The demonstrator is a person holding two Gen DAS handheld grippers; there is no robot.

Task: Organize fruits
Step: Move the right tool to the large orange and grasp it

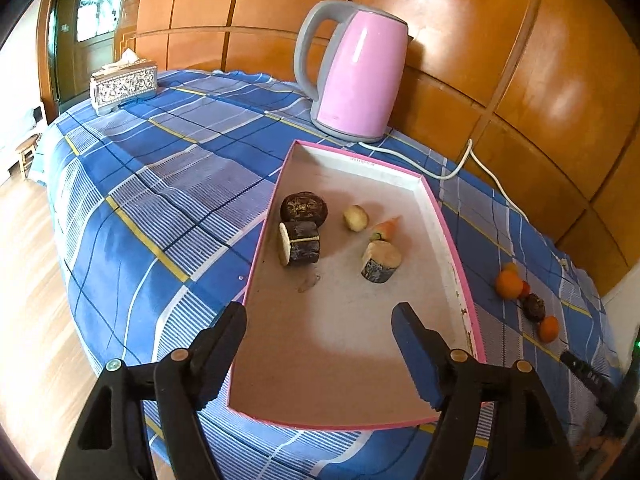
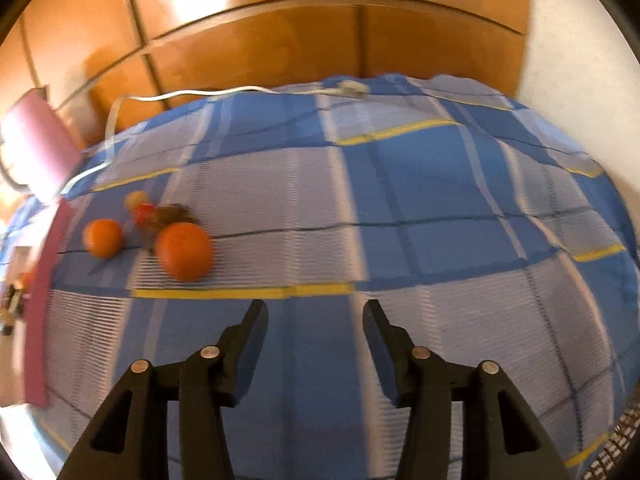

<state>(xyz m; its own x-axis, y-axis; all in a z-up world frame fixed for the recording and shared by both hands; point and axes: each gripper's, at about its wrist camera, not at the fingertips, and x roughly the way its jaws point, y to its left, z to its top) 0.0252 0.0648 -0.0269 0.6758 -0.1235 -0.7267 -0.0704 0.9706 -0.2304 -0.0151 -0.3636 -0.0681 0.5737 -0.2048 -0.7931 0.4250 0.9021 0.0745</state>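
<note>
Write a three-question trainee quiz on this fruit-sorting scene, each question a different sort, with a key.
1. True or false: the left tool is shut on a piece of food.
2. Multiple choice: the two oranges lie (A) inside the pink tray, (B) on the checked cloth outside the tray, (C) beside the tissue box.
3. Fill in: the white cord runs from the pink ____.

Key
1. False: its jaws stand apart over the tray, holding nothing.
2. B
3. kettle
</note>
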